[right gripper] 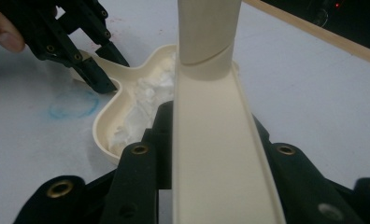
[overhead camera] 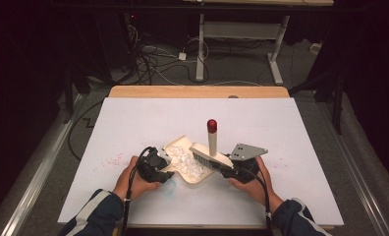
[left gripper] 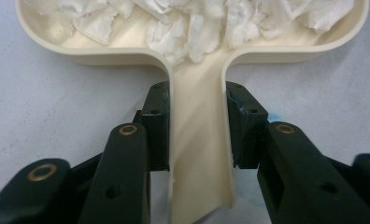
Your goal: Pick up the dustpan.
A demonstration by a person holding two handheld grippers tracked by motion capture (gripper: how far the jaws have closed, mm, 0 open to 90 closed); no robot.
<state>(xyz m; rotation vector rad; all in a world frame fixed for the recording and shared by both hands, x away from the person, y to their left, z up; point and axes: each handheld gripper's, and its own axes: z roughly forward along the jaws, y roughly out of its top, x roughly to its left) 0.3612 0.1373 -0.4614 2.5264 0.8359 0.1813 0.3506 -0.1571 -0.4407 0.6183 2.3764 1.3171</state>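
No legible text or markings

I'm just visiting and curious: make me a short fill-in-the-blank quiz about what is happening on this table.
1. The left gripper is shut on the handle of the cream ____.
2. The right gripper is shut on a small ____ with a red-tipped handle.
3. The dustpan holds torn scraps coloured ____.

Missing words: dustpan; brush; white

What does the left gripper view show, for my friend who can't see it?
The left gripper's two black fingers pinch the handle of a cream plastic dustpan lying on a white table. Torn white paper scraps fill the pan.
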